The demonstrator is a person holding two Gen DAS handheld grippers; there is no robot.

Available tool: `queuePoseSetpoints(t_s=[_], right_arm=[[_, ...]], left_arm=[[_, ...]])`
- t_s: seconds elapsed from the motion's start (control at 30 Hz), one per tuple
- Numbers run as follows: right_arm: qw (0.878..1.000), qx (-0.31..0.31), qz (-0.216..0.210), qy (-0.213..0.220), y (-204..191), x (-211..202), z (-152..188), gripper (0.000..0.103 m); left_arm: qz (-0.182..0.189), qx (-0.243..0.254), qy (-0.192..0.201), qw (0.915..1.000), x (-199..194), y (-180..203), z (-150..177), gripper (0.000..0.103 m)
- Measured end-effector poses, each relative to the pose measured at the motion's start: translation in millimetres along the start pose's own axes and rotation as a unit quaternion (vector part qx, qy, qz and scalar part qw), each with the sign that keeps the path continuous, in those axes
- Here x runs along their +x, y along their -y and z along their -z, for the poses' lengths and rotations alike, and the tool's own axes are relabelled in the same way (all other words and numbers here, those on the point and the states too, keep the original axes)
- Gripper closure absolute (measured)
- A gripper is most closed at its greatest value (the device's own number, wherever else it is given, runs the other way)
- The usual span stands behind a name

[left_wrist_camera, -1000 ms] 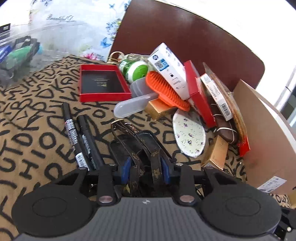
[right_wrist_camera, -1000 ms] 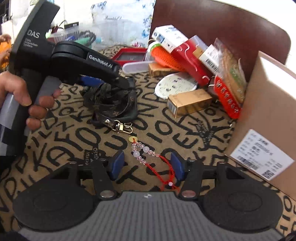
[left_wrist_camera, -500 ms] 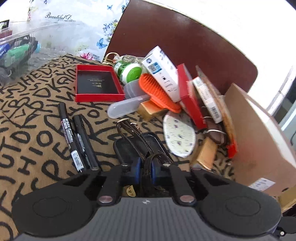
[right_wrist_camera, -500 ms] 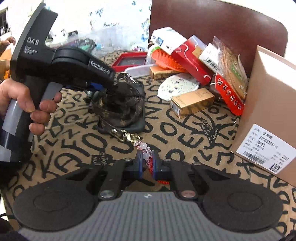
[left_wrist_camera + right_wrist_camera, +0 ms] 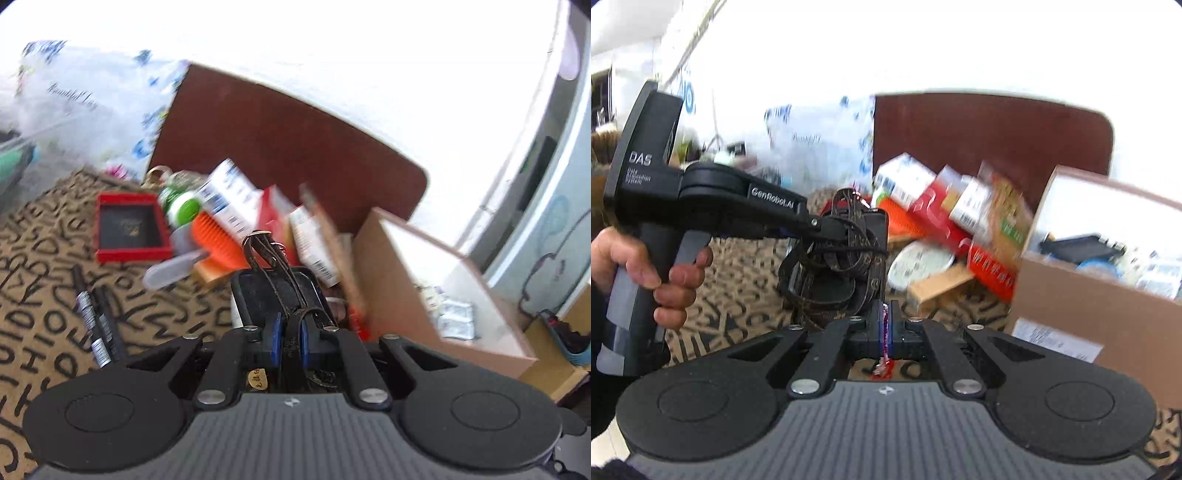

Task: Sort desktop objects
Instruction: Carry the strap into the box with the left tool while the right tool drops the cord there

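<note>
Between the blue pads of the left gripper a dark patterned strap is pinched, and with it hangs a black phone case clear of the lettered tablecloth, its long axis running away from the camera. The right gripper has its jaws pressed together on a thin red cord, whose beaded end cannot be seen from here. From the right wrist view the case and strap bundle hangs just ahead and a little left, carried by the left gripper, with a hand wrapped round its handle.

Both loads look lifted, so I judge the picking step done and the carrying step begun. The likely destination is the open cardboard box, which lies to the right of both grippers; the right gripper seems the nearer to it, so its cord should probably go in first, the case following over the near wall.

Further off, on the cloth: two black markers side by side, one red tray, one clear spoon-like scoop, one orange brush, one green-capped bottle, then a heap of boxes against the brown chair back, too blurred to count.
</note>
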State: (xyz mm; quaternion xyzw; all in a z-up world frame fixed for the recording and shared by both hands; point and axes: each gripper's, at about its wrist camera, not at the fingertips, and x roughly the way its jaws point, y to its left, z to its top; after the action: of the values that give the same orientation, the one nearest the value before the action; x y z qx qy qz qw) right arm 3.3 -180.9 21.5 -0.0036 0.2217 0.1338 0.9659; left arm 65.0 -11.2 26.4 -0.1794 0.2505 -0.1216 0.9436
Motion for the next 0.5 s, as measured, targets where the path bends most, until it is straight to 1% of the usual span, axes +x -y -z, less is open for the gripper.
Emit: queuePoseSetpoints(t_s=[0.17,0.3,0.4,0.5], right_arm=[[0.998,0.005,0.024,0.05,20.7,-25.2,-18.6,0.103],[0.995,0.0,0.057,0.083,42.1,-41.7,-34.8,0.103],[0.992,-0.006,0.085,0.097,59.4,-48.7,-44.3,0.103],[0.988,-0.01,0.114,0.102,78.2,-49.8,-51.8,0.103]], left_arm=[[0.047,0.014,0.01,0.9987,-1.6,30.7,-21.9,0.094],[0.086,0.017,0.011,0.9961,8.0,58.9,-40.4,0.094],[0.109,0.03,0.012,0.9935,19.8,84.2,-53.6,0.094],[0.127,0.041,0.006,0.991,37.3,108.4,-64.7,0.094]])
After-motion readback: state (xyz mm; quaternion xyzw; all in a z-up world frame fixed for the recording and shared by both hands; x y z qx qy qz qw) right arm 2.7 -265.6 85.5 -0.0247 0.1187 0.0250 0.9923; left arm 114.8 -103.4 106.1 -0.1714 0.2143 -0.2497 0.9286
